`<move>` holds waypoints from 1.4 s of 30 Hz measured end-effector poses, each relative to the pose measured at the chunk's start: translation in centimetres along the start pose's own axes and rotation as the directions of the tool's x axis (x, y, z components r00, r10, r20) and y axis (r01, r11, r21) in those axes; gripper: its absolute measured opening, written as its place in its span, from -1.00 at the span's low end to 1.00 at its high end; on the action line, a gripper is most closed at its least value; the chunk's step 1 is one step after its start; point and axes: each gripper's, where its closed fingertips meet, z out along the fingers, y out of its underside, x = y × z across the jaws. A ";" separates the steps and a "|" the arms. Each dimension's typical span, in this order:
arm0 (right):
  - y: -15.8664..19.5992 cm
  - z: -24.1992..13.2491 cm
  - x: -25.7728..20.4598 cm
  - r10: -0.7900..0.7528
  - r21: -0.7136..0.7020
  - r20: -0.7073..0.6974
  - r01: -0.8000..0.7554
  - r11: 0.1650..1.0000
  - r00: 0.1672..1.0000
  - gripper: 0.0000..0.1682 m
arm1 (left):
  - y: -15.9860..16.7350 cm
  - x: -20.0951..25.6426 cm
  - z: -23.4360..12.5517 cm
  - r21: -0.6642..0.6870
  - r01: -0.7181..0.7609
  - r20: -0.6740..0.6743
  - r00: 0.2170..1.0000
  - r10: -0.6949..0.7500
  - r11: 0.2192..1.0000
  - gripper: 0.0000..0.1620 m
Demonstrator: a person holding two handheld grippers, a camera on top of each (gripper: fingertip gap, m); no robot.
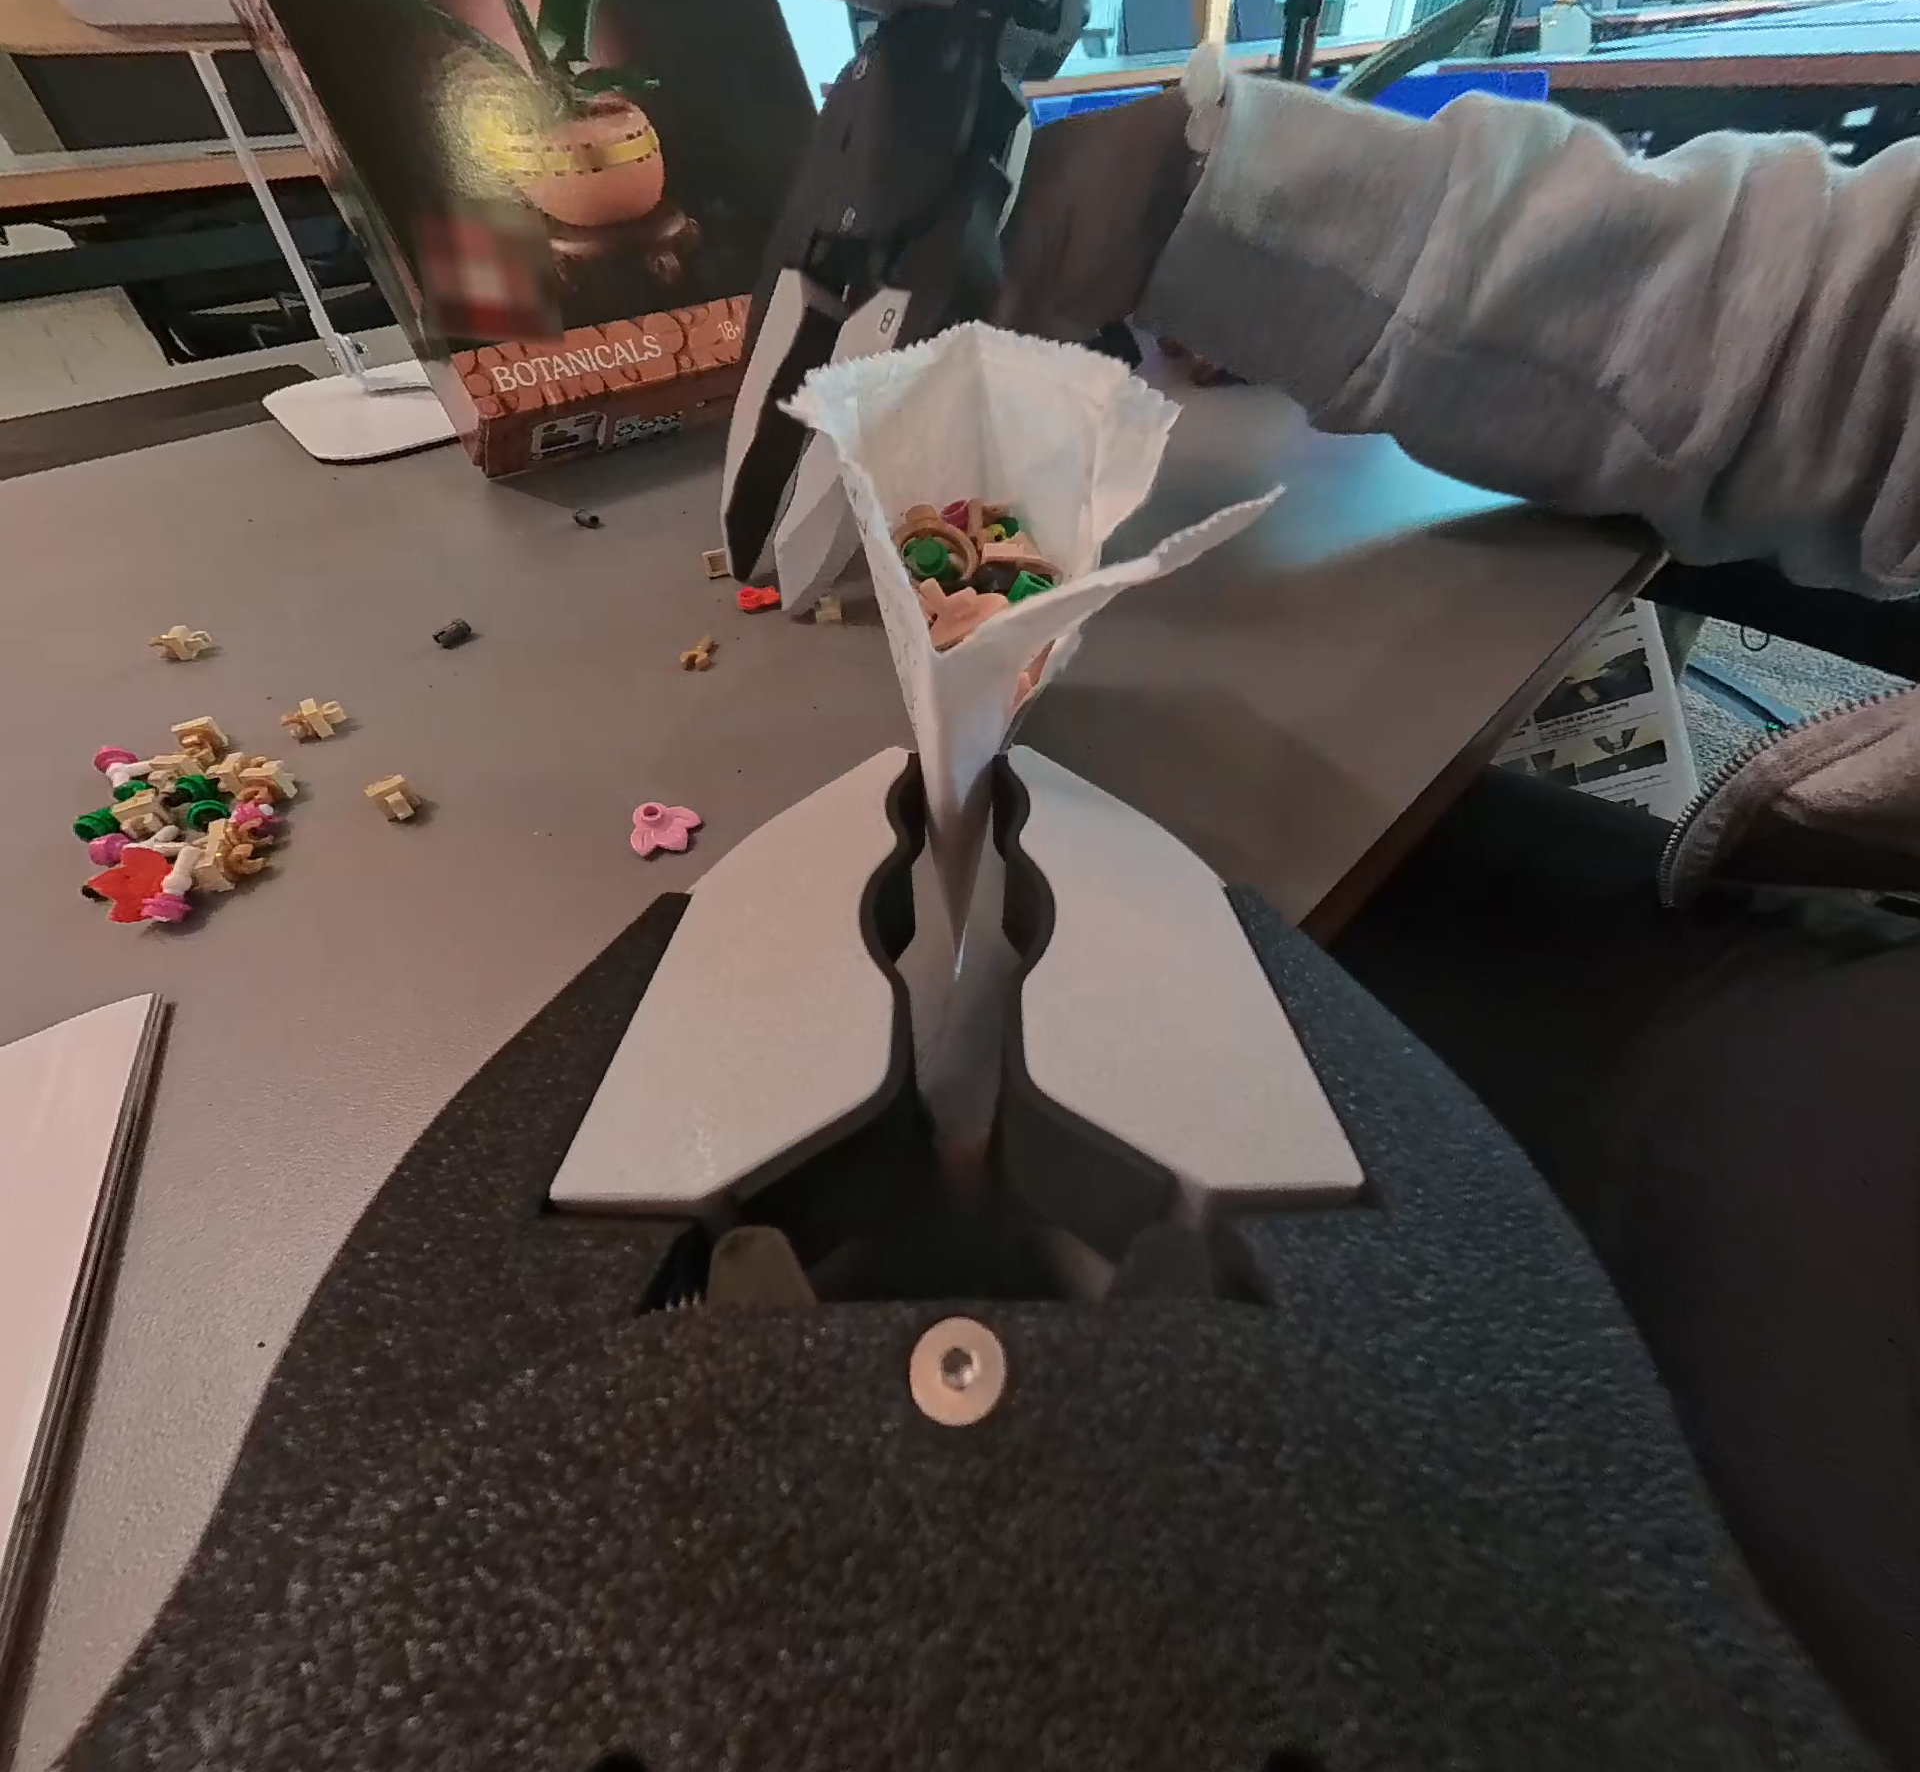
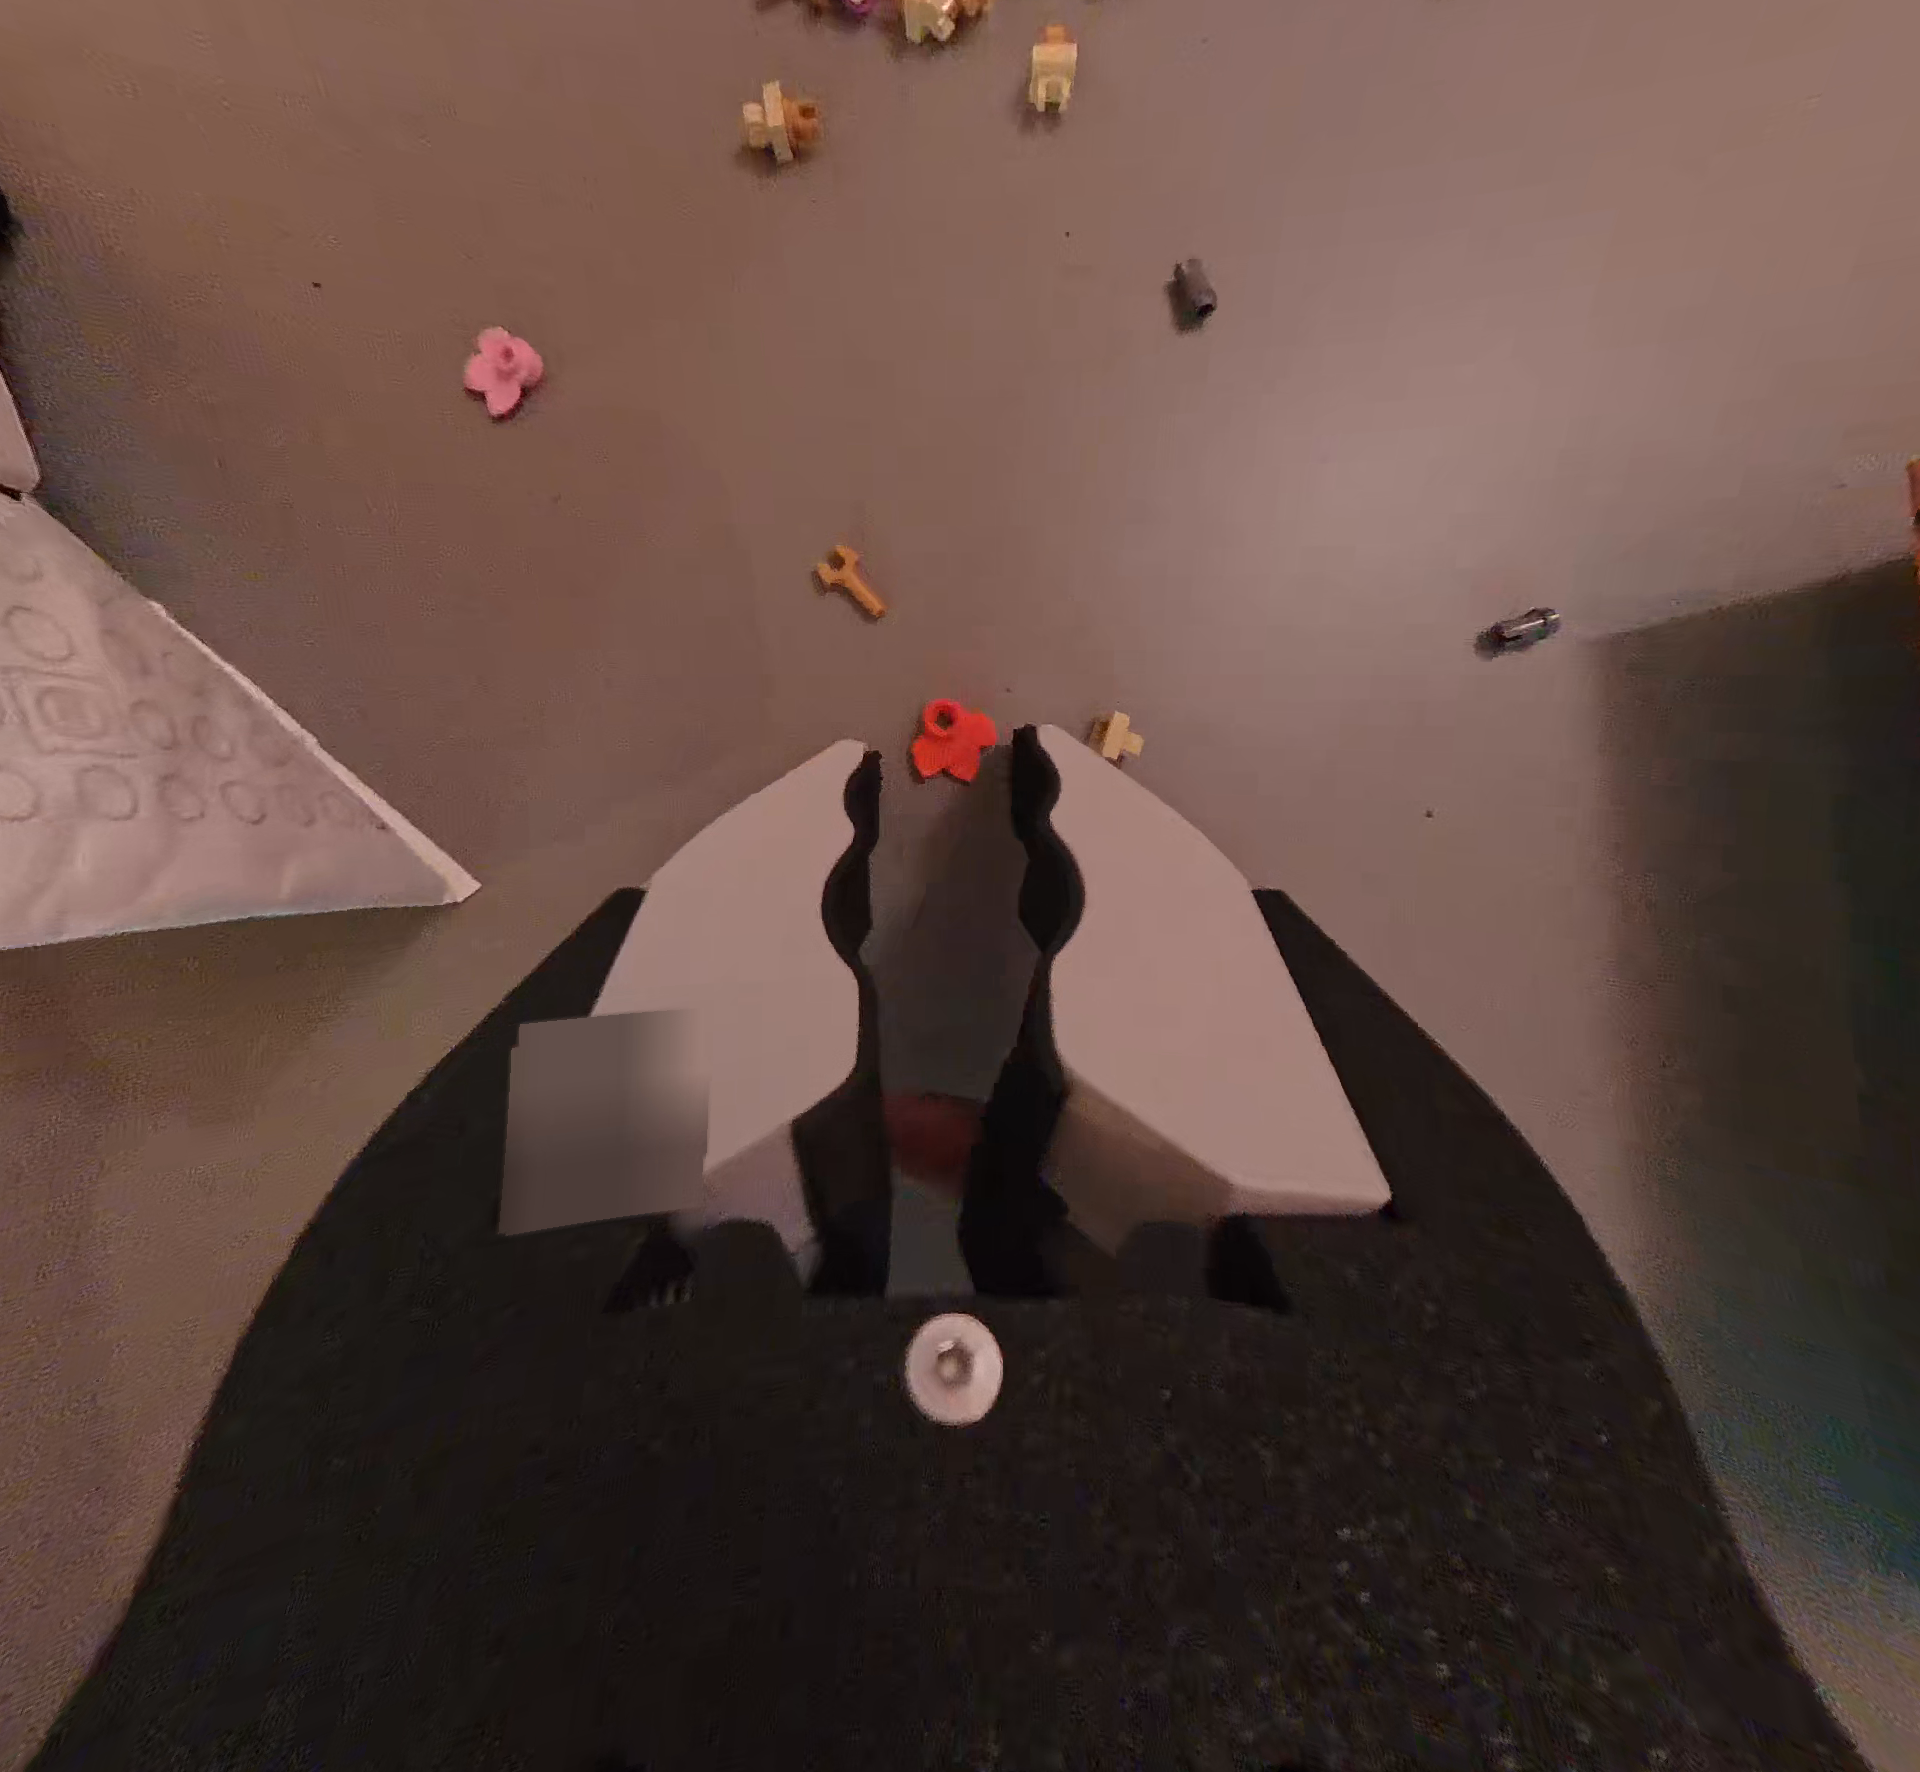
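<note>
Grey tabletop carries scattered small bricks and a pile. Left gripper is pinched on the lower end of a white paper bag; the bag stands upright, long axis vertical, mouth open upward, bricks inside. Paper is light, soft and likely tears easily, so low down, below the load, seems the safest hold. Right gripper, slightly spread, points down with tips just beside a red flower piece.
</note>
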 end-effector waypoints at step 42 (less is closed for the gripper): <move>0.6 -1.0 -2.1 0.010 0.028 0.063 -0.012 1.000 0.998 -0.78 | -0.1 0.1 0.0 0.000 -0.001 0.001 1.000 0.001 1.000 -0.86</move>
